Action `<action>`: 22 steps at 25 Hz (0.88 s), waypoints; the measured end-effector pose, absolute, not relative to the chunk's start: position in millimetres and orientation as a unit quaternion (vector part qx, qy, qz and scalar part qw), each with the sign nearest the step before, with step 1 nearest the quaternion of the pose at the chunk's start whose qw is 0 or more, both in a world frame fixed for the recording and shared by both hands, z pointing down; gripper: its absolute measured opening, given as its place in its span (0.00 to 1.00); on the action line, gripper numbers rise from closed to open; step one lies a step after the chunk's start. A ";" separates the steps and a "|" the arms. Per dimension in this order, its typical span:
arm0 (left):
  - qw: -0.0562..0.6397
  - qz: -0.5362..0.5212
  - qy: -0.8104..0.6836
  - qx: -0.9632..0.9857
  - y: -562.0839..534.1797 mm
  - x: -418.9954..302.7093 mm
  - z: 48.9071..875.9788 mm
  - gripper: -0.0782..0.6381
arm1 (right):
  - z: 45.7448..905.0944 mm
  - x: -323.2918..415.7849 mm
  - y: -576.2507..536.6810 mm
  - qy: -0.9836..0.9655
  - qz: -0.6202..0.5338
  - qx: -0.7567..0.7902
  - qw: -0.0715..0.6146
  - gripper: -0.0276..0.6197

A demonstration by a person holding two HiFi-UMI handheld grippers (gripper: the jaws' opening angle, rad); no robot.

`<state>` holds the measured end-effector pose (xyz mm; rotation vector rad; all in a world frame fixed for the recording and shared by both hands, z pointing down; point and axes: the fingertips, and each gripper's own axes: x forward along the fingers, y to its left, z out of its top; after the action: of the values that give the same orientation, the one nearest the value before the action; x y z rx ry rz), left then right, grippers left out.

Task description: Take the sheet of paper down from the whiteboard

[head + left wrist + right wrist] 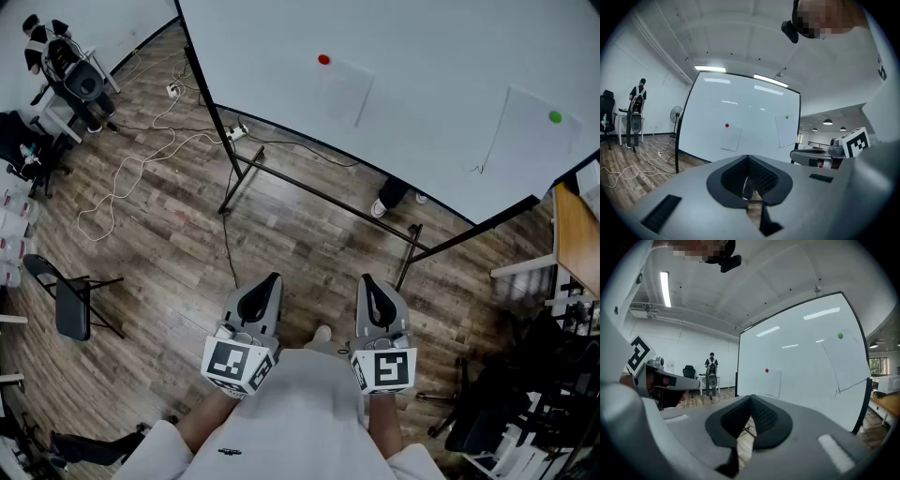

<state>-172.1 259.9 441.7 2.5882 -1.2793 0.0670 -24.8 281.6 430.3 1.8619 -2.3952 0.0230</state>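
Faint sheet of paper [347,91] under red magnet [323,60] on whiteboard [441,56]

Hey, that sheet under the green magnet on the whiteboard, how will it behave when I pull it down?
Probably floppy and light: the sheet hangs from one green magnet, and its lower corner seems to curl off the whiteboard. It may tear or slide free if tugged.

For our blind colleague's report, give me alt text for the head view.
From above: a whiteboard carries two paper sheets, a small sheet under a red magnet and a larger sheet under a green magnet. The left tongs and right tongs, both shut and empty, point toward it, well short, above wooden floor.
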 end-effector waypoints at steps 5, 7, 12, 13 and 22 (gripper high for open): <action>0.125 0.026 -0.440 0.889 261.7 -165.5 435.8 0.12 | 432.5 -20.2 283.5 -0.790 0.014 0.611 0.052 0.04; 0.126 0.027 -0.442 0.888 262.3 -162.8 437.5 0.12 | 436.6 -16.7 282.6 -0.790 0.027 0.611 0.044 0.04; 0.128 0.030 -0.448 0.884 265.1 -146.5 441.7 0.12 | 438.5 -0.4 283.5 -0.795 0.029 0.604 0.043 0.04; 0.126 0.030 -0.449 0.884 265.4 -142.0 440.5 0.12 | 438.4 4.4 283.9 -0.796 0.028 0.603 0.042 0.04; 0.122 0.028 -0.470 0.874 273.1 -110.1 442.5 0.12 | 440.0 32.9 284.6 -0.825 0.030 0.565 0.015 0.05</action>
<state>-110.1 273.1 442.5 2.5507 -1.3720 0.0828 32.9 284.6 440.0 1.7578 -2.5659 0.0936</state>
